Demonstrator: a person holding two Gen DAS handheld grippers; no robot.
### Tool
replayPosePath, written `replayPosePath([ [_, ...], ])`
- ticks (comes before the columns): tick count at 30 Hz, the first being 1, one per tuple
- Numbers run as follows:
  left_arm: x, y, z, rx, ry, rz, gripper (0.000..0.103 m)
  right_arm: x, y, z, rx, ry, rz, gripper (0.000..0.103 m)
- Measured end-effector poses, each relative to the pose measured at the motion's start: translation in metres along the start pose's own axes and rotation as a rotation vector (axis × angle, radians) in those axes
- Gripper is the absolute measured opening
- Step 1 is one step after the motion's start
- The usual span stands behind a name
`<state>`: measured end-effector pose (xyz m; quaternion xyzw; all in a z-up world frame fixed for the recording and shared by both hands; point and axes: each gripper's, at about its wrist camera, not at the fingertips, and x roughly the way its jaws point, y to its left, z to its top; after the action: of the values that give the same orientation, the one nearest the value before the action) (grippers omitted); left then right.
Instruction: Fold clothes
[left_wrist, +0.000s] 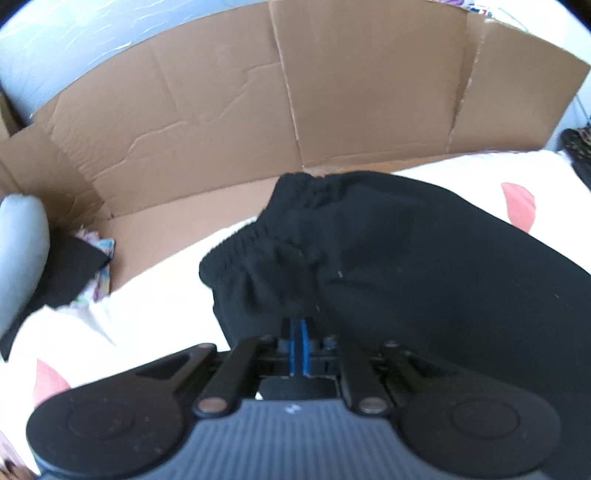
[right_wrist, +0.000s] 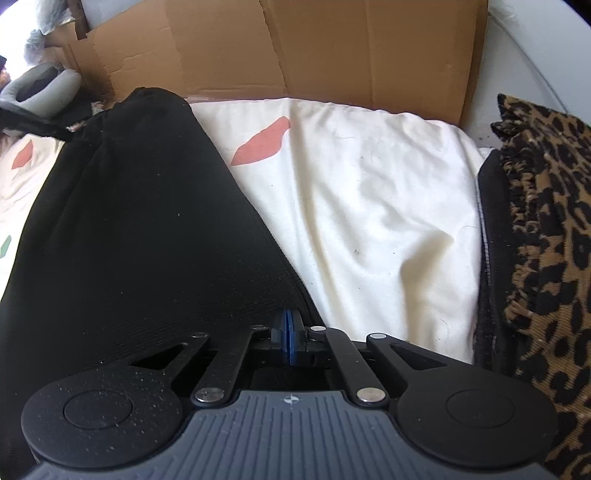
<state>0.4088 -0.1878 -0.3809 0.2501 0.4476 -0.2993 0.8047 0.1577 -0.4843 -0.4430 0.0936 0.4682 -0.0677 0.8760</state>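
Left gripper (left_wrist: 298, 325): blue pads pressed together, clamped on a bunch of black fabric just below the gathered waistband.
Right gripper (right_wrist: 290, 325): pads together at the near right edge of the same black cloth; whether they pinch that edge cannot be told (the pads meet right where cloth and sheet border).
Black pants (left_wrist: 424, 266): spread over the bed, elastic waistband toward the cardboard, the rest running back toward both grippers.
Bed sheet (right_wrist: 369, 206): white, wrinkled, with salmon leaf shapes; it lies under the pants.
Cardboard (left_wrist: 295, 96): flattened brown box standing along the far side of the bed.
Leopard cloth (right_wrist: 546, 221): piled with a black piece at the bed's right edge, apart from the pants.
Grey cushion (left_wrist: 22, 251): far left, beside dark and patterned cloth.
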Motion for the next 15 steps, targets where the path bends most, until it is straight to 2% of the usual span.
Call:
replayPosePath([
  [4,0.005,-0.004,-0.015,0.007,0.009,-0.033,0.007,-0.011,0.003,0.002,0.025,-0.03,0.016,0.004],
  [8,0.022,-0.008,-0.032,0.008,0.053,0.0,0.007,-0.021,0.013,0.005,0.042,-0.066,0.101,0.006],
  [10,0.032,-0.01,-0.04,0.007,0.068,0.028,0.007,-0.023,0.022,0.004,0.024,-0.066,0.133,0.011],
  [12,0.035,-0.011,-0.044,-0.009,0.057,0.036,0.007,-0.021,0.03,0.003,0.001,-0.057,0.145,0.023],
  [15,0.03,-0.013,-0.047,-0.03,0.04,0.03,0.007,-0.017,0.033,-0.003,-0.016,-0.034,0.135,0.029],
])
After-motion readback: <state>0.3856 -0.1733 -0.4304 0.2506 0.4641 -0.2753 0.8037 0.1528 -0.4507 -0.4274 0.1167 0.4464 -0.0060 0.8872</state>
